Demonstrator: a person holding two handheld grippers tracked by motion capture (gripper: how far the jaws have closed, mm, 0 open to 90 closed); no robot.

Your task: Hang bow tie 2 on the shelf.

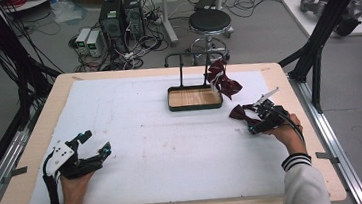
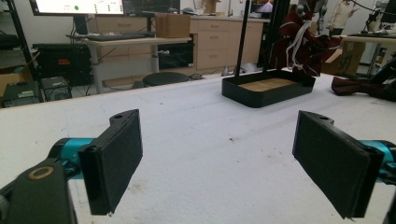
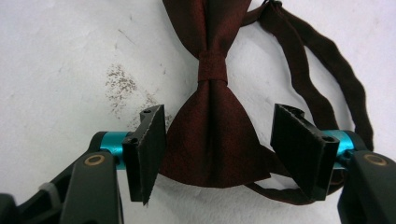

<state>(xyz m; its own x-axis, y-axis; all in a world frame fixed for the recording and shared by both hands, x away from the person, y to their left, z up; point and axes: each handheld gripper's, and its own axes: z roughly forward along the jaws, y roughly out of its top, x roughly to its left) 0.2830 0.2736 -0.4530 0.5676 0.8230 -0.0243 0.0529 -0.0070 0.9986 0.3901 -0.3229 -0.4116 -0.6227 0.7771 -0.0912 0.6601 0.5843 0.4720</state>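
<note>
A dark red bow tie with a dark strap lies flat on the white mat. My right gripper points down over it, one wing between its open jaws, and small gaps show at both pads. In the high view this bow tie lies at the right, just beyond the right gripper. My left gripper rests at the near left, open wide with nothing between its pads. More dark red ties hang from a black rack over a wood-floored tray.
The white mat covers a wooden table. Tray and rack stand at the back centre-right. A black frame post rises off the table's right edge. A stool and computers sit on the floor beyond.
</note>
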